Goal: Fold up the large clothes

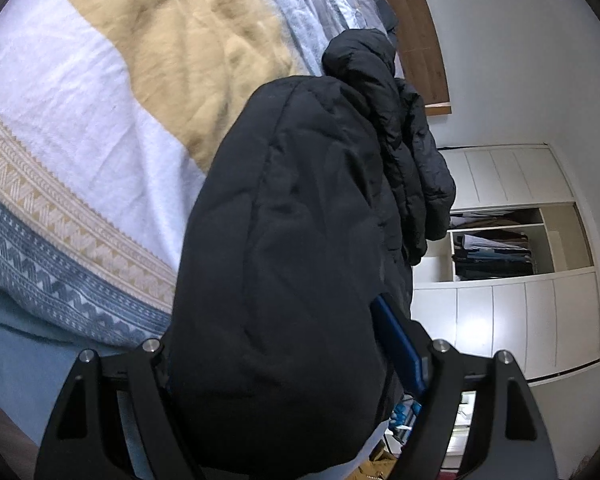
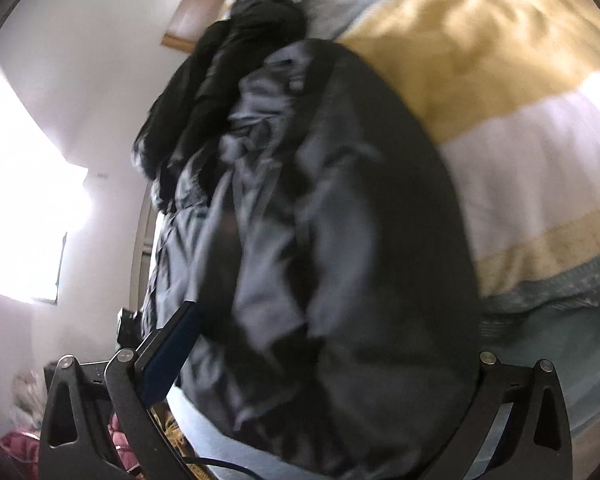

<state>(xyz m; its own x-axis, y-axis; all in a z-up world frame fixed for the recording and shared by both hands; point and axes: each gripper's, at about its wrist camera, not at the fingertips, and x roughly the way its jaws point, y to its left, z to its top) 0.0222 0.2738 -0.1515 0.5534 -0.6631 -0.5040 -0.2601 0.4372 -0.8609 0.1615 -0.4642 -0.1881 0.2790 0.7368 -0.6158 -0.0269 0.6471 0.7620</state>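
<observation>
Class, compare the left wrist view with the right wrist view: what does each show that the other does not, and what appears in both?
Only the left wrist view shows the white wardrobe with an open shelf of stacked clothes and the blanket's blue zigzag border.

Only the right wrist view shows a bright window and a pink fabric heap low on the left.

Both show the black puffer jacket bulging between wide-spread tongs, the tan and white blanket on the bed, and the wooden headboard.

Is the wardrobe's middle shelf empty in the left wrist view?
No, folded clothes are stacked in the wardrobe's open middle compartment.
</observation>
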